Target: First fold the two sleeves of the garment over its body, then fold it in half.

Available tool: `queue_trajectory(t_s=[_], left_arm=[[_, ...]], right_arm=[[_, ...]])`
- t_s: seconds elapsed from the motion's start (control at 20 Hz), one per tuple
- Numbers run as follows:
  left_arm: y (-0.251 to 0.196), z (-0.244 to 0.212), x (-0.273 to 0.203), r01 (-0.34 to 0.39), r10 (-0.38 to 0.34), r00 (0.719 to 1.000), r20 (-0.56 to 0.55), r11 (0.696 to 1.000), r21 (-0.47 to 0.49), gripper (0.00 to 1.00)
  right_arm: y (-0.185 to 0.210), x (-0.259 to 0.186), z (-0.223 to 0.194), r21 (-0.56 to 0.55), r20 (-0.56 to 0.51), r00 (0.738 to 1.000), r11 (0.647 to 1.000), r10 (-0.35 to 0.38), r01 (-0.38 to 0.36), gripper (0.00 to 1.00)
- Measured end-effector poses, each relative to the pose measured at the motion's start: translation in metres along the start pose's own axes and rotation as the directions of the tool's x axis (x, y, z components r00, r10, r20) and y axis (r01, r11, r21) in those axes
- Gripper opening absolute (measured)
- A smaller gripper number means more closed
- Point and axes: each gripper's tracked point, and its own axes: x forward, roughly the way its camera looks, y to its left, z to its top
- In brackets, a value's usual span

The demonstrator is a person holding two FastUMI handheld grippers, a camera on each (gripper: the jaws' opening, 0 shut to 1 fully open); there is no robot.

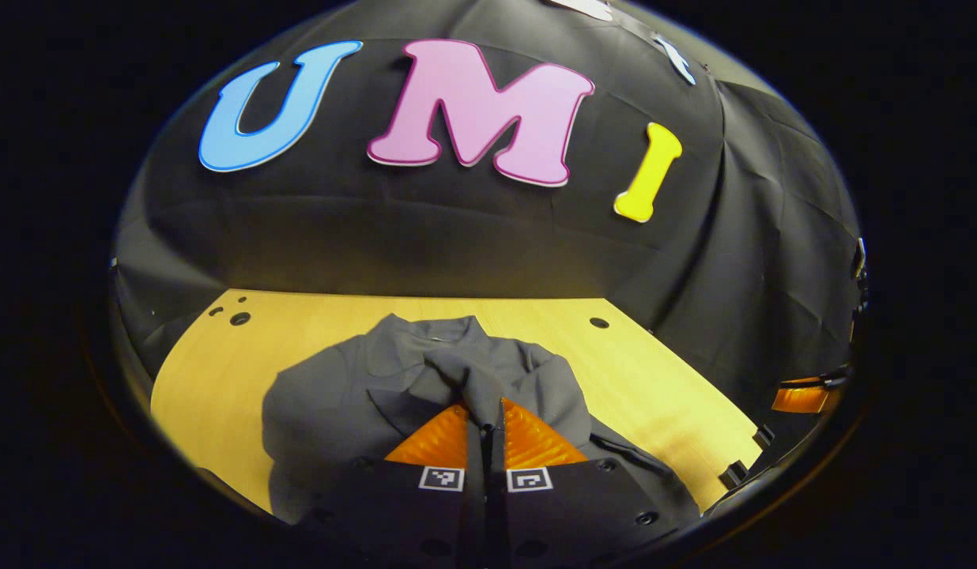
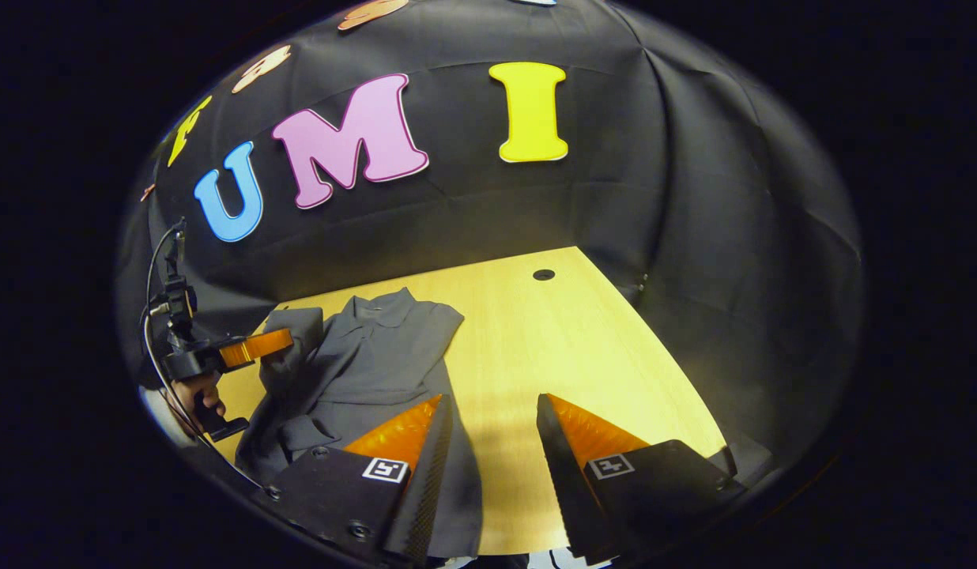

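The sleeve-folding step seems to be in hand; the grey garment (image 2: 362,356) lies on the wooden desk (image 2: 552,348), collar toward the booth wall, toward the left half of the desk as the right gripper view shows it. The left gripper (image 1: 484,411) has its fingers clenched, pinching a ridge of grey cloth that rises between the tips, which I take to be one sleeve (image 1: 488,379) drawn in over the body; in the right gripper view the same gripper (image 2: 255,348) shows at the garment's far left edge, a hand (image 2: 200,395) gripping its handle, with cloth bunched at its tip. The right gripper (image 2: 492,411) has its fingers released and wide apart, grasping nothing; one finger hangs over the garment's near edge and the other over bare desk.

The next move, as I judge it, calls for laying the pinched sleeve flat across the chest and letting go; then the right gripper must find the other sleeve, which I cannot pick out with certainty among the folds near its left finger (image 2: 409,442). The half fold is not yet begun.

Little stands in the way; the desk around the garment is bare save for cable holes (image 2: 544,274) in its surface, well apart from the cloth; a cable (image 2: 152,332) trails from the left gripper near the desk's edge and could snag; the lapped cloth may drag along with the sleeve.
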Motion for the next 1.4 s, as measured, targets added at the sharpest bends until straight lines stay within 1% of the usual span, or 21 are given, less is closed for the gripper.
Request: queue_trajectory(t_s=[0.15,0.35,0.4,0.6,0.65,0.7,0.75,0.8,0.85,0.9,0.95,1.1,1.15,1.2,1.25,1.3,1.35,1.4], left_arm=[[-0.019,-0.025,0.022,0.007,-0.006,0.999,-0.034,1.0,0.027,0.06],[-0.035,-0.059,0.043,0.003,0.002,0.997,-0.082,0.999,0.051,0.06],[-0.039,-0.067,0.045,0.003,0.001,0.996,-0.093,0.999,0.044,0.06],[-0.049,-0.093,0.057,0.009,-0.008,0.991,-0.134,1.0,0.006,0.16],[-0.051,-0.095,0.059,0.013,-0.013,0.991,-0.136,1.0,-0.003,0.14],[-0.055,-0.096,0.06,0.015,-0.016,0.991,-0.136,1.0,-0.007,0.27],[-0.057,-0.097,0.061,0.018,-0.019,0.991,-0.135,1.0,-0.008,0.37],[-0.063,-0.098,0.061,0.029,-0.03,0.991,-0.132,1.0,-0.009,0.4],[-0.069,-0.1,0.06,0.045,-0.046,0.99,-0.135,0.999,-0.01,0.47],[-0.075,-0.101,0.058,0.062,-0.063,0.988,-0.139,0.998,-0.008,0.5],[-0.081,-0.101,0.056,0.082,-0.082,0.987,-0.138,0.997,-0.007,0.56],[-0.095,-0.094,0.035,0.132,-0.135,0.983,-0.122,0.991,-0.028,0.63],[-0.097,-0.091,0.025,0.14,-0.143,0.983,-0.115,0.99,-0.033,0.65],[-0.096,-0.089,0.015,0.14,-0.142,0.984,-0.109,0.99,-0.029,0.71],[-0.093,-0.087,0.003,0.136,-0.137,0.985,-0.102,0.991,-0.02,0.9],[-0.088,-0.084,-0.01,0.128,-0.129,0.987,-0.096,0.992,-0.01,0.87],[-0.08,-0.082,-0.022,0.116,-0.116,0.989,-0.089,0.993,0.0,0.94],[-0.072,-0.081,-0.035,0.103,-0.102,0.991,-0.085,0.995,0.009,0.94]], right_arm=[[-0.019,0.003,-0.005,0.0,-0.02,1.0,1.0,-0.005,0.005,0.68],[-0.037,0.011,-0.012,0.001,-0.047,0.999,1.0,0.005,-0.005,0.68],[-0.041,0.014,-0.014,0.001,-0.053,0.999,1.0,0.008,-0.008,0.68],[-0.049,0.023,-0.017,-0.005,-0.072,0.997,1.0,0.024,-0.024,0.68],[-0.05,0.024,-0.018,-0.009,-0.075,0.997,1.0,0.029,-0.029,0.68],[-0.051,0.026,-0.019,-0.014,-0.077,0.996,0.999,0.033,-0.034,0.68],[-0.051,0.026,-0.02,-0.016,-0.081,0.996,0.999,0.036,-0.038,0.68],[-0.051,0.027,-0.021,-0.016,-0.083,0.996,0.999,0.041,-0.042,0.68],[-0.05,0.027,-0.022,-0.016,-0.086,0.995,0.999,0.045,-0.047,0.68],[-0.05,0.027,-0.023,-0.017,-0.092,0.995,0.999,0.049,-0.051,0.68],[-0.047,0.028,-0.025,-0.017,-0.095,0.994,0.998,0.055,-0.056,0.68],[-0.036,0.024,-0.027,-0.019,-0.102,0.992,0.997,0.074,-0.076,0.68],[-0.032,0.023,-0.03,-0.021,-0.108,0.991,0.996,0.08,-0.083,0.68],[-0.027,0.021,-0.033,-0.025,-0.113,0.99,0.996,0.087,-0.091,0.68],[-0.022,0.018,-0.036,-0.031,-0.12,0.988,0.995,0.093,-0.097,0.68],[-0.017,0.014,-0.041,-0.036,-0.13,0.986,0.994,0.101,-0.107,0.69],[-0.011,0.01,-0.045,-0.04,-0.139,0.984,0.993,0.108,-0.114,0.7],[-0.005,0.005,-0.05,-0.039,-0.147,0.982,0.991,0.119,-0.126,0.71]])
